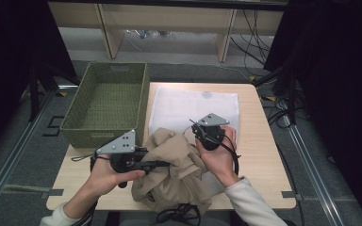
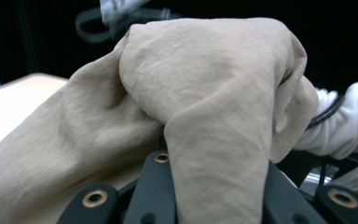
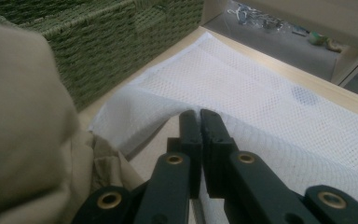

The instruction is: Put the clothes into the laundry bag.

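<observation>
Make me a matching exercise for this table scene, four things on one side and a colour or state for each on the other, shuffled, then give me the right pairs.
Things:
1. basket
2. cloth
3. mesh bag
4. right hand-held gripper

Descriptions:
A. white, lying on the table
B. beige, crumpled in a heap
C. jaws shut on the mesh edge
D. green, woven, nothing inside

Pairs: 1-D, 2-B, 3-A, 4-C
</observation>
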